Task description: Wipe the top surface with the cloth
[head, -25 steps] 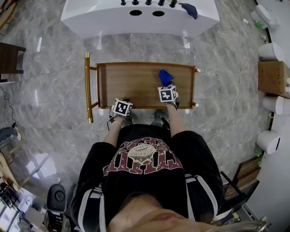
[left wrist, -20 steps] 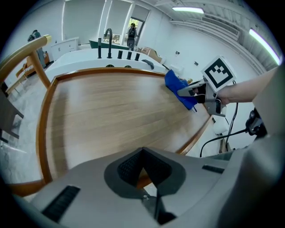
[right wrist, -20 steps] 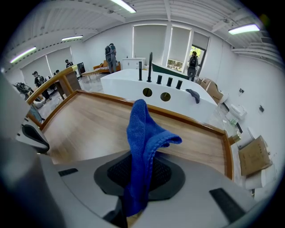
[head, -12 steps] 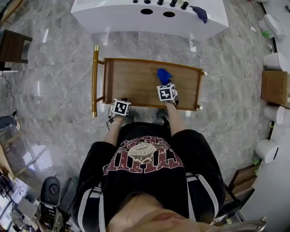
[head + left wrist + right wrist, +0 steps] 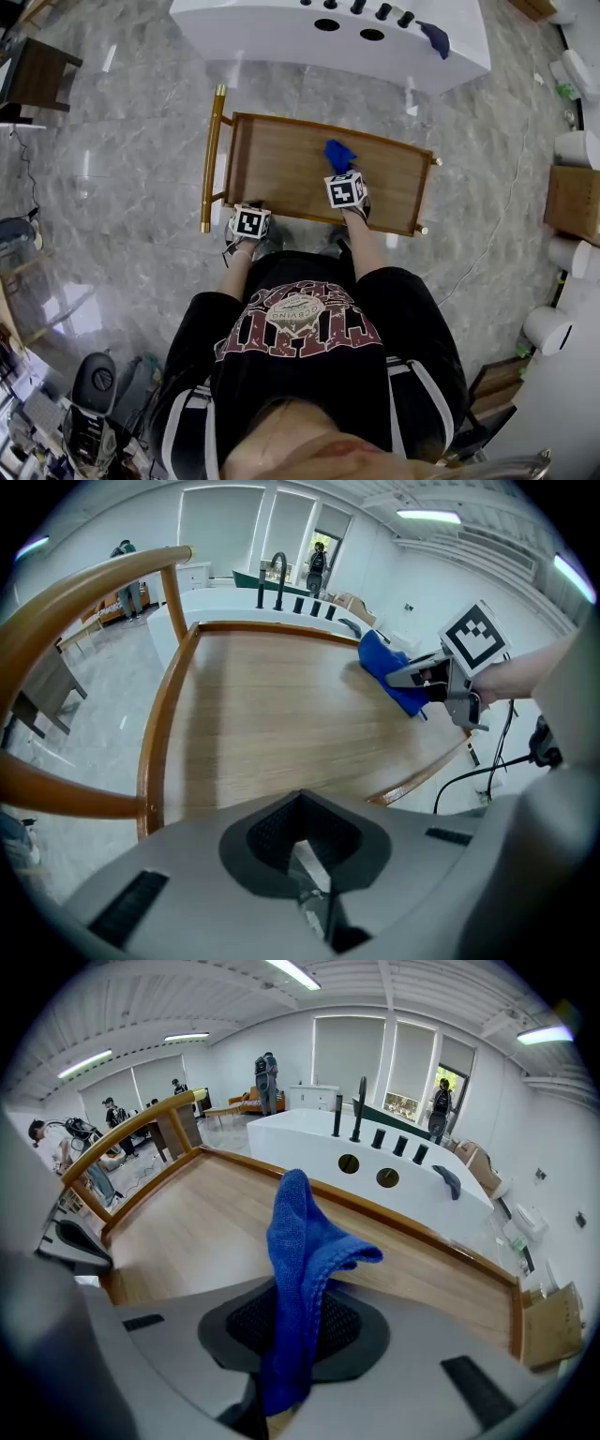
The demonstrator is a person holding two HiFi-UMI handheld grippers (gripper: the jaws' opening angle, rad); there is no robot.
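Note:
A wooden cart top [image 5: 281, 173] with a raised rim stands in front of me. My right gripper [image 5: 341, 171] is over the middle of it, shut on a blue cloth [image 5: 338, 155] that sticks out past the jaws. In the right gripper view the cloth [image 5: 305, 1260] rises folded from my right gripper [image 5: 281, 1372]. My left gripper [image 5: 251, 212] is at the cart's near left corner; its jaws [image 5: 309, 892] are shut with nothing between them. From there I see the right gripper [image 5: 441, 682] and the cloth [image 5: 389, 667] low over the wood [image 5: 272, 724].
A gold handle [image 5: 212, 159] runs along the cart's left end. Beyond the cart stands a white counter [image 5: 281, 42] with black fittings and another dark cloth [image 5: 435, 37]. White cylinders [image 5: 574, 148] and a cardboard box [image 5: 572, 202] line the right side. A dark bench [image 5: 37, 70] stands at the left.
The right gripper and the blue cloth have shifted left along the cart top, from its right part to near the middle. The head view has swung, so cart and counter sit further right.

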